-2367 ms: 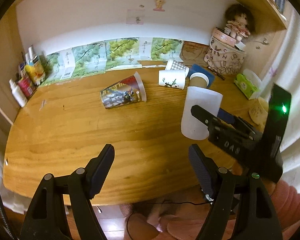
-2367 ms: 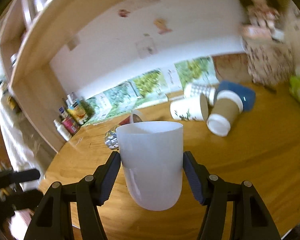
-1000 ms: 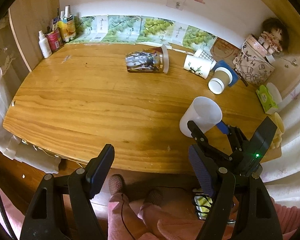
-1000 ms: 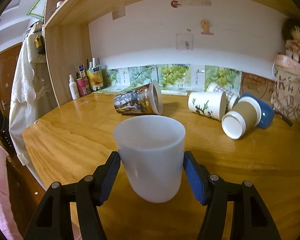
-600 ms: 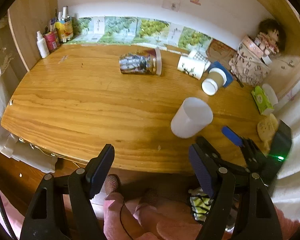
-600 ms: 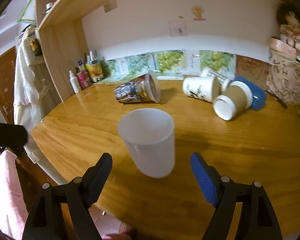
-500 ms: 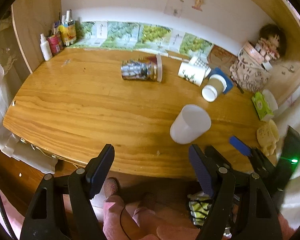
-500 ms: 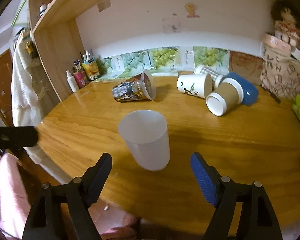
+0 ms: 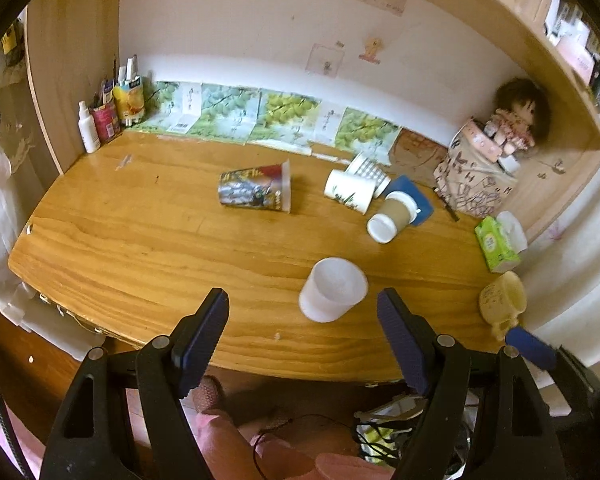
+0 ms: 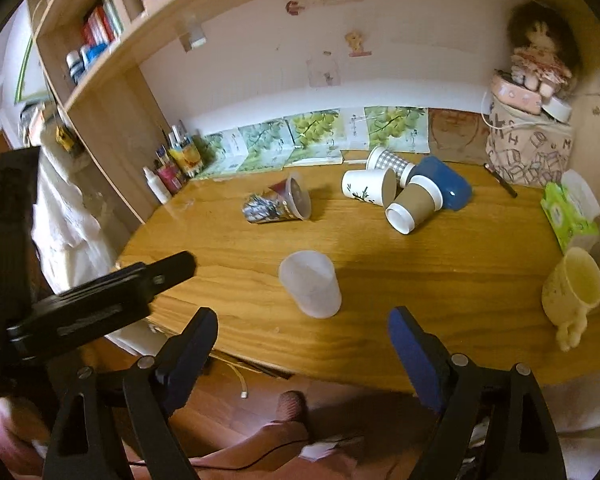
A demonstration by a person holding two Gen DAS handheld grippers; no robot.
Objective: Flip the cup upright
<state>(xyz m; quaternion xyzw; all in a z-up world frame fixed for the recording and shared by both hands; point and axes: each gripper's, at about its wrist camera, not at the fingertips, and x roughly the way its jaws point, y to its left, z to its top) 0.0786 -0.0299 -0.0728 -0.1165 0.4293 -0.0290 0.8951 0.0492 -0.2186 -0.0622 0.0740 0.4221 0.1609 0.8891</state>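
Near the front edge of the wooden desk (image 9: 140,240): white plastic cup (image 9: 332,290) upright, mouth up, free of both tools — task judged done.
Right gripper (image 10: 302,344): jaws spread wide, empty, off the front edge, aimed at cup.
Left gripper (image 9: 302,332): spread, empty — likewise off the edge.
Far edge: printed cup (image 9: 256,191), paper cups on their sides.

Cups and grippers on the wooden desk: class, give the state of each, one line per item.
White plastic cup: upright, mouth up, released.
Printed cup: on its side.
Leaf-print paper cup: on its side.
Brown sleeved cup: on its side.
Yellow mug: tipped over.
Left gripper: open, empty.
Right gripper: open, empty.
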